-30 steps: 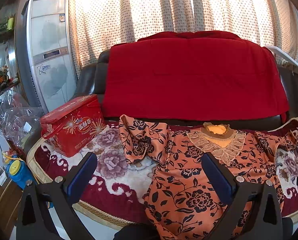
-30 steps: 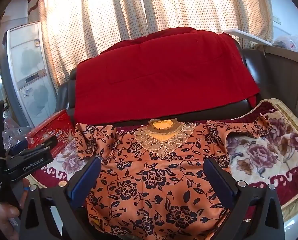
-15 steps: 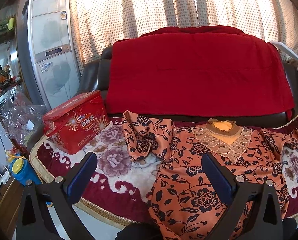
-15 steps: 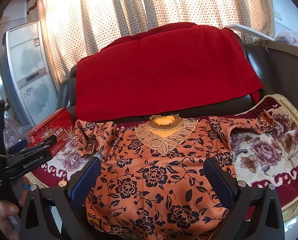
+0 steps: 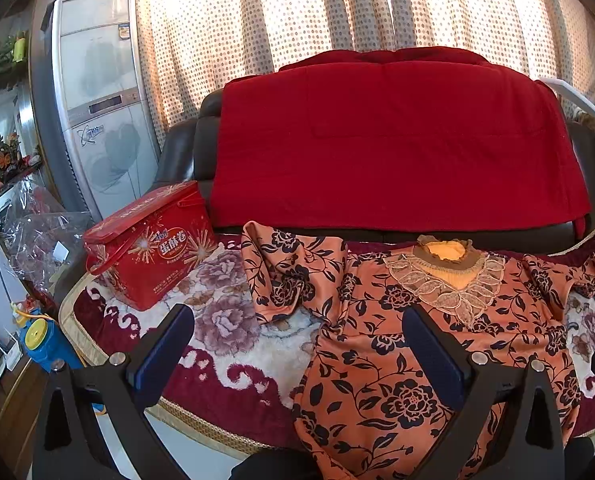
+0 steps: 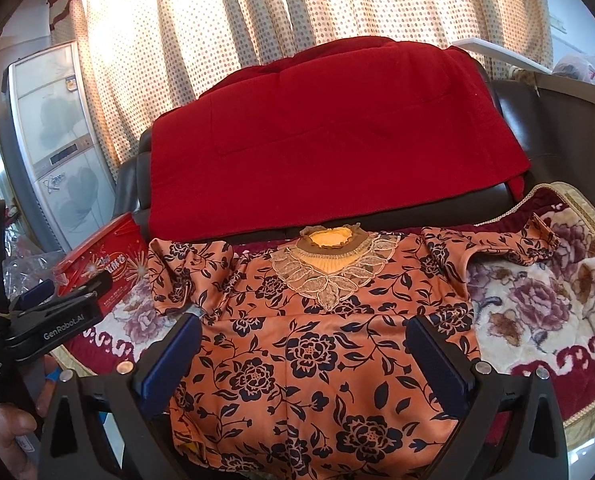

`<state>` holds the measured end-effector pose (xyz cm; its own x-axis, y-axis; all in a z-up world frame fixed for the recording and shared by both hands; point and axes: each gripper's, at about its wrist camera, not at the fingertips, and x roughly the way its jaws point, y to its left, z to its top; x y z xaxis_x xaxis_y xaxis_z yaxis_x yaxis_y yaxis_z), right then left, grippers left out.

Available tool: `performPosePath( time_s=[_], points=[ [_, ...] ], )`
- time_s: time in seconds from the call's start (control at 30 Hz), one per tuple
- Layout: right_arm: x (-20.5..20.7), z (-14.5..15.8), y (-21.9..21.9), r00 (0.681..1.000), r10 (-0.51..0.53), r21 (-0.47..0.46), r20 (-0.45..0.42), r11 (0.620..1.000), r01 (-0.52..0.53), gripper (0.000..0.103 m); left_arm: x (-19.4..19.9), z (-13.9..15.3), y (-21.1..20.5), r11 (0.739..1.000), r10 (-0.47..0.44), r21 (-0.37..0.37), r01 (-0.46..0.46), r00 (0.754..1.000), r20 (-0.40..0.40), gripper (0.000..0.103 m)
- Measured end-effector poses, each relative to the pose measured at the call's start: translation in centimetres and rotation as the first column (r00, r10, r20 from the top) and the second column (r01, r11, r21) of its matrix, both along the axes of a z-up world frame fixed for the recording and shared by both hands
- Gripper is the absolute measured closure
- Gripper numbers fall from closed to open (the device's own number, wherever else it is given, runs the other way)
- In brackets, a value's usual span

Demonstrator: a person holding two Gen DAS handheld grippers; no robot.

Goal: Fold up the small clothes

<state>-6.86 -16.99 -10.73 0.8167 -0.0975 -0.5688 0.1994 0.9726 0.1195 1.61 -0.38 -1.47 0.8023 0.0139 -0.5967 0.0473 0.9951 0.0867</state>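
Dress [image 6: 317, 352] of orange cloth with dark flowers lies face up on the blanket [image 6: 537, 300] that covers the sofa seat, collar [image 6: 331, 264] toward the backrest and hem toward the front edge — a layout that puts both sleeves and both side seams within reach. Left sleeve [image 5: 289, 272] is bunched and partly turned back on itself beside the red tin [image 5: 149, 248]; right sleeve [image 6: 493, 244] stretches out flat toward the blanket's edge. No fold of the body appears made yet, so the task is judged to be at its start.

Left gripper [image 5: 297, 352] hovers above the blanket near the front edge, jaws spread wide with nothing between them; its right finger overlaps the dress's side, its left finger the bare blanket. Right gripper [image 6: 305, 360] hangs over the skirt, jaws likewise wide and empty, framing the middle of the cloth. Neither touches the fabric as far as can be told.

Likely next need: smoothing the crumpled left sleeve before folding it inward. Thin, slippery-looking cloth may slide or bunch under a pinch, so a grip at the seam seems safer.
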Motion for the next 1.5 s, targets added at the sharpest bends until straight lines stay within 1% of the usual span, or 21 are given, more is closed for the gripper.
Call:
performPosePath(
  time_s=[0.27, 0.4, 0.47, 0.57, 0.63, 0.7, 0.77, 0.83, 0.93, 1.0, 1.03, 1.07, 1.1, 1.17, 1.2, 1.27, 1.3, 1.33, 1.37, 1.47, 1.5],
  points=[
    [0.4, 0.2, -0.3, 1.0, 0.001, 0.004, 0.008, 1.0, -0.001, 0.0, 0.3, 0.1, -0.8, 1.0, -0.006, 0.014, 0.006, 1.0, 0.019, 0.0],
    [0.8, 0.0, -0.8, 1.0, 0.002, 0.006, 0.007, 1.0, -0.002, 0.0, 0.9, 0.0, -1.5, 1.0, -0.015, 0.017, 0.015, 1.0, 0.005, 0.0],
    [1.1, -0.3, -1.6, 1.0, 0.003, 0.022, 0.005, 1.0, -0.004, 0.0, 1.9, -0.6, -2.4, 0.999, -0.044, 0.007, 0.044, 0.999, -0.03, 0.0],
    [1.7, -1.5, -4.3, 1.0, -0.006, 0.072, 0.01, 0.997, 0.005, 0.0, 4.3, -2.4, -4.7, 0.994, -0.104, -0.038, 0.1, 0.987, -0.125, 0.0],
    [2.2, -2.8, -7.8, 0.998, -0.056, 0.119, 0.003, 0.991, 0.055, 0.0, 6.4, -4.1, -6.7, 0.988, -0.147, -0.062, 0.138, 0.973, -0.179, 0.0],
    [2.2, -4.0, -12.0, 0.993, -0.114, 0.198, 0.002, 0.974, 0.112, 0.0, 8.7, -6.3, -9.1, 0.985, -0.169, -0.055, 0.161, 0.959, -0.229, 0.0],
    [1.8, -5.5, -17.9, 0.976, -0.217, 0.287, 0.013, 0.936, 0.204, 0.0, 10.6, -8.0, -11.0, 0.982, -0.189, -0.065, 0.178, 0.948, -0.257, 0.0],
    [1.3, -6.8, -23.9, 0.937, -0.348, 0.343, 0.012, 0.882, 0.323, 0.0, 12.5, -9.5, -13.3, 0.978, -0.205, -0.099, 0.185, 0.941, -0.269, 0.0],
    [1.7, -8.9, -32.5, 0.877, -0.48, 0.419, 0.002, 0.797, 0.435, 0.002, 15.4, -11.9, -16.5, 0.974, -0.224, -0.101, 0.203, 0.936, -0.273, 0.0],
    [2.8, -11.0, -37.9, 0.838, -0.544, 0.519, -0.047, 0.703, 0.486, 0.015, 17.1, -13.9, -18.0, 0.976, -0.216, -0.055, 0.209, 0.933, -0.287, 0.0],
    [3.4, -12.1, -40.0, 0.827, -0.559, 0.583, -0.064, 0.652, 0.485, 0.019, 17.6, -14.6, -18.6, 0.974, -0.222, -0.037, 0.222, 0.928, -0.298, 0.0],
    [4.0, -12.9, -41.4, 0.816, -0.573, 0.626, -0.076, 0.61, 0.486, 0.029, 17.9, -15.3, -18.9, 0.973, -0.225, -0.015, 0.232, 0.925, -0.306, 0.0],
    [4.5, -13.6, -42.6, 0.806, -0.586, 0.657, -0.088, 0.574, 0.489, 0.033, 18.3, -15.9, -18.8, 0.972, -0.224, 0.002, 0.236, 0.925, -0.307, 0.0],
    [5.8, -15.1, -45.0, 0.774, -0.626, 0.718, -0.099, 0.494, 0.491, 0.034, 18.7, -16.0, -18.7, 0.973, -0.215, 0.013, 0.229, 0.932, -0.292, 0.0],
    [6.3, -15.7, -46.1, 0.732, -0.669, 0.718, -0.127, 0.447, 0.533, 0.037, 18.9, -16.2, -18.7, 0.974, -0.213, 0.013, 0.226, 0.934, -0.287, 0.0],
    [6.4, -16.5, -47.9, 0.63, -0.753, 0.673, -0.19, 0.368, 0.642, 0.039, 19.1, -16.6, -18.4, 0.973, -0.217, 0.01, 0.229, 0.936, -0.278, 0.0],
    [6.4, -16.9, -48.5, 0.599, -0.777, 0.674, -0.195, 0.337, 0.657, 0.039, 19.2, -16.9, -18.4, 0.973, -0.214, 0.026, 0.23, 0.937, -0.278, 0.0],
    [6.4, -17.3, -49.3, 0.58, -0.794, 0.684, -0.184, 0.32, 0.655, 0.04, 19.3, -17.1, -18.4, 0.971, -0.213, 0.042, 0.234, 0.936, -0.28, 0.0],
    [6.8, -17.5, -50.0, 0.581, -0.795, 0.682, -0.177, 0.326, 0.654, 0.043, 19.5, -17.2, -18.4, 0.97, -0.215, 0.047, 0.237, 0.936, -0.279, 0.0],
    [8.3, -17.4, -51.1, 0.597, -0.789, 0.648, -0.147, 0.379, 0.66, 0.045, 20.2, -17.1, -18.0, 0.974, -0.203, 0.039, 0.222, 0.94, -0.274, 0.0],
    [8.7, -17.0, -51.1, 0.598, -0.791, 0.64, -0.127, 0.396, 0.659, 0.055, 20.7, -17.1, -17.9, 0.976, -0.198, 0.033, 0.215, 0.942, -0.272, 0.0]
  ],
)
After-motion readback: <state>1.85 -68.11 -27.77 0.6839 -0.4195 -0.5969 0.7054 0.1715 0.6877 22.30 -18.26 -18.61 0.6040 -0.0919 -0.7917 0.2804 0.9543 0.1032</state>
